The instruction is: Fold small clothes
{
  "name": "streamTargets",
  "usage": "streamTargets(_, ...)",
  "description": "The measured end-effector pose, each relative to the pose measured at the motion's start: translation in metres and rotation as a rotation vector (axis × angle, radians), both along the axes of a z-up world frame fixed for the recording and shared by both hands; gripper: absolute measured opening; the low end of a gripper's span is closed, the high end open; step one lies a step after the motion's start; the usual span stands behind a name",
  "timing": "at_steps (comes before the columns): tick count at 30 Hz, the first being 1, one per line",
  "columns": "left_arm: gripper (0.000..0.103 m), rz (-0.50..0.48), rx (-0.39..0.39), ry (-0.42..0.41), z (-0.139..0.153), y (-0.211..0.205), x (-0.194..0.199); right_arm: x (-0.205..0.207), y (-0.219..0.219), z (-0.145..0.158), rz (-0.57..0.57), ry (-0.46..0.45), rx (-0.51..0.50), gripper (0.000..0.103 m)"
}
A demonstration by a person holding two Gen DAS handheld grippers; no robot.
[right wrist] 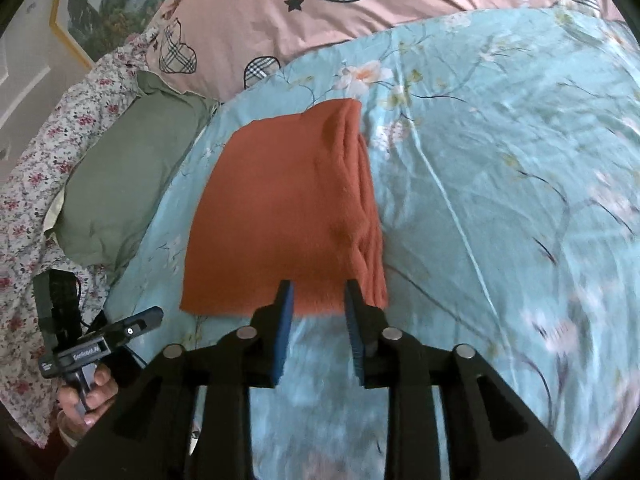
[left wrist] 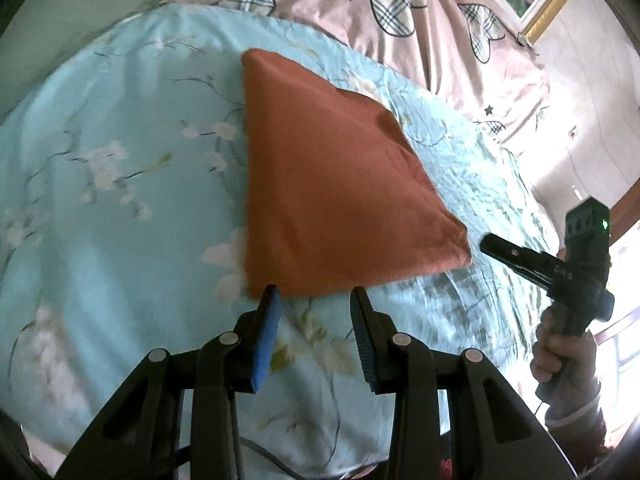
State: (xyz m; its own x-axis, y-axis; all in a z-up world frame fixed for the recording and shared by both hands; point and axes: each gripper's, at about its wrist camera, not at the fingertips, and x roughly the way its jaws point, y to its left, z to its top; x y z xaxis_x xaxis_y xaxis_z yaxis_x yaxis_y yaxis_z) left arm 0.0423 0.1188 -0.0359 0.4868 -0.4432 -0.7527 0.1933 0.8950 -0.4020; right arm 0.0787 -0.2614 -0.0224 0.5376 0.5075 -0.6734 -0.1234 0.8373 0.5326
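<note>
Folded rust cloth [right wrist: 288,208] on floral quilt [right wrist: 500,160], green pillow [right wrist: 128,176] beside, both tools [left wrist: 316,294] [right wrist: 318,290] spread, empty.

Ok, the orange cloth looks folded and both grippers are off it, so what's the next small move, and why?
Probably draw both grippers back and leave it. The orange cloth lies flat on the blue floral bedsheet in a neat stack, its layered edges lined up on one side. The left gripper and right gripper are open and empty at its near edge, so nothing seems left to tuck.
</note>
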Motion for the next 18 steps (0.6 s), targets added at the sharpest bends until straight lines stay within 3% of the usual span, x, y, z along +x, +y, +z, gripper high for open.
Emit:
streamTargets(14,0.051,0.088,0.014,0.004,0.008,0.042,-0.044,-0.056,-0.038,0.002,-0.093,0.023,-0.003,0.049)
streamTargets(18,0.064,0.088,0.051,-0.039,0.022,0.035,-0.048,-0.057,-0.035,0.011,-0.080,0.000,0.000,0.057)
